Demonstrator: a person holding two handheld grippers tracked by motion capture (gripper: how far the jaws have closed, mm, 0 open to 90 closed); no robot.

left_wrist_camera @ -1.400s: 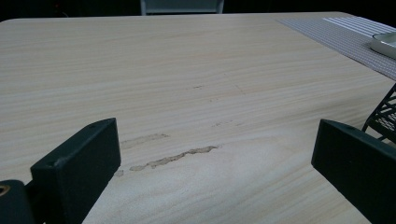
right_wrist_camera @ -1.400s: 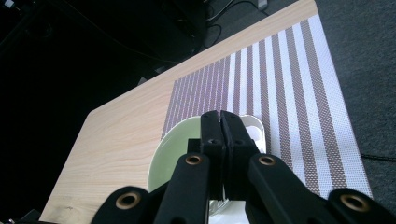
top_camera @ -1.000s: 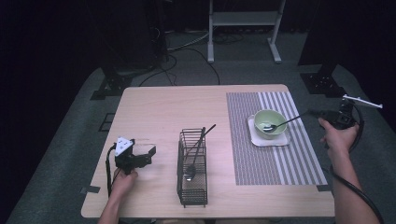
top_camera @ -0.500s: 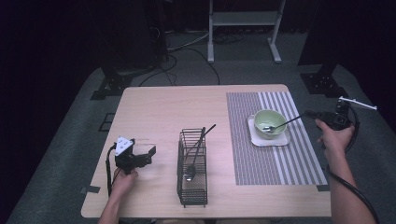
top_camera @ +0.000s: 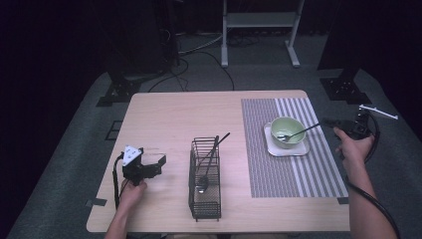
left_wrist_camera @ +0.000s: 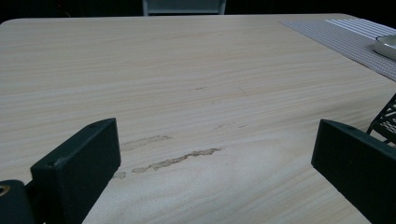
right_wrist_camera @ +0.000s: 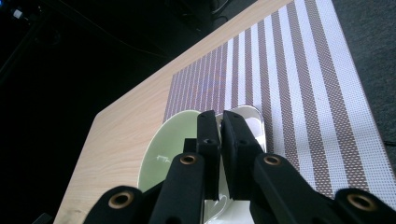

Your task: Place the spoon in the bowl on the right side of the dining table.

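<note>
Little has shifted: the right gripper (top_camera: 332, 121), jaws pressed together, stays at 3 o'clock by the spoon (top_camera: 303, 131) in the green bowl (top_camera: 287, 130), so no step looks finished; the left gripper (top_camera: 160, 160) rests spread at 8 o'clock.

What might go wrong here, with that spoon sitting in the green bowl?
1. The right gripper seems to pinch only the tip of the black-handled metal spoon, so it may slip or swing.
2. Lifting the spoon could tip the pale green bowl off its white square plate.
</note>
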